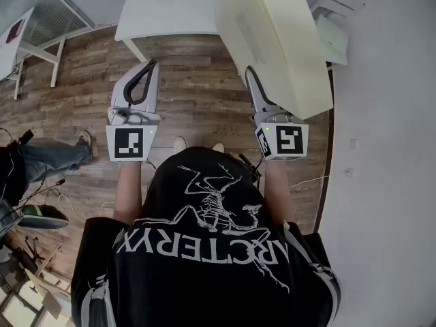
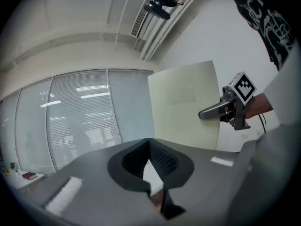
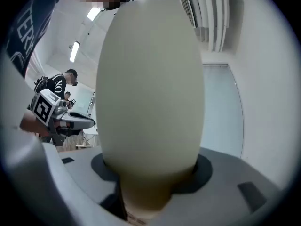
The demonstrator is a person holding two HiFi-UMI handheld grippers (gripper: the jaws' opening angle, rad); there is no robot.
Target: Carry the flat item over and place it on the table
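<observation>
Flat cream board (image 1: 279, 39) hangs above the wooden floor (image 1: 197, 87), clamped in the right gripper (image 1: 253, 80), while the left gripper (image 1: 146, 70) has its jaws together on nothing and the white desk (image 1: 170, 12) waits just beyond, so the board is lifted but not yet laid down.

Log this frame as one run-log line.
phase: carry | right tool: shut on cream panel | left tool: shut, empty | white table: ahead, panel not yet set down

The flat board (image 1: 279, 39) is seen to be smooth and matt; wood or plastic cannot be told. Below the board, the floor (image 1: 197, 94) is laid with brown wood planks. Left of the board, the left gripper (image 1: 151, 65) is made of smooth grey plastic, with bumpy black pads (image 2: 162, 160).
</observation>
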